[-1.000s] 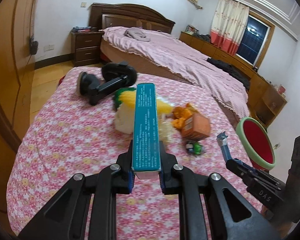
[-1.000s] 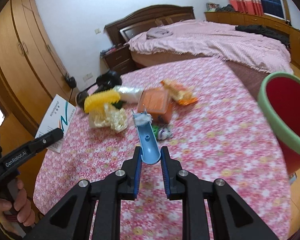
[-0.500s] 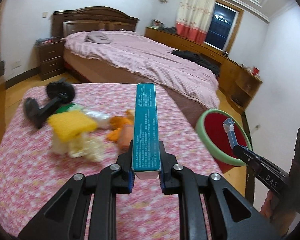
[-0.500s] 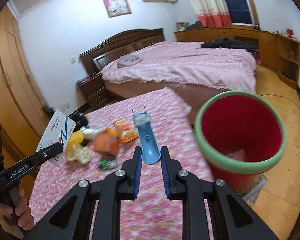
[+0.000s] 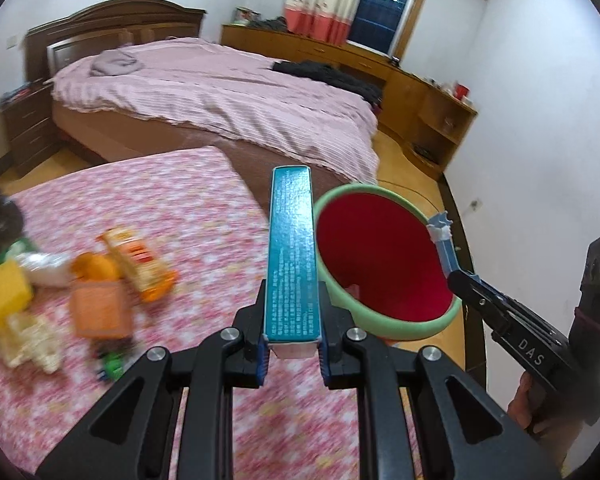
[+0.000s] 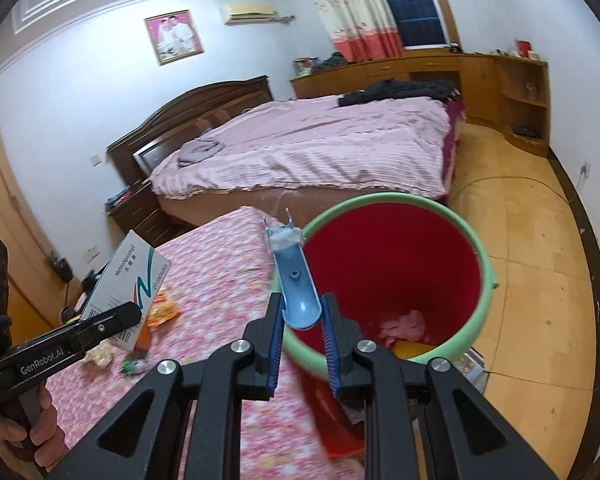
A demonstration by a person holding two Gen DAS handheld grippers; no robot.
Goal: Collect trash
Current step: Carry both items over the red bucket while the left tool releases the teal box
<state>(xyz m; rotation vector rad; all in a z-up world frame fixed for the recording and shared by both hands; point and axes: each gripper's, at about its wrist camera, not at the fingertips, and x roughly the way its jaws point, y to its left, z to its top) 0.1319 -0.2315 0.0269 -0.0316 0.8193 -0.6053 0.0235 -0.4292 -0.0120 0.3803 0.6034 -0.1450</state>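
My left gripper [image 5: 292, 354] clamps the teal box [image 5: 292, 256], short of the red bin [image 5: 384, 264]; my right gripper [image 6: 302, 354], nearer, pinches the blue scoop [image 6: 296, 288], its long axis reaching over the rim.

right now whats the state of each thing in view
left claw: shut on the teal box
teal box: held, off the table
right claw: shut on the blue plastic piece
blue plastic piece: held, near the bin's rim
red bin: upright, open, some trash at the bottom
orange wrappers: on the table, uncollected
yellow sponge: on the table
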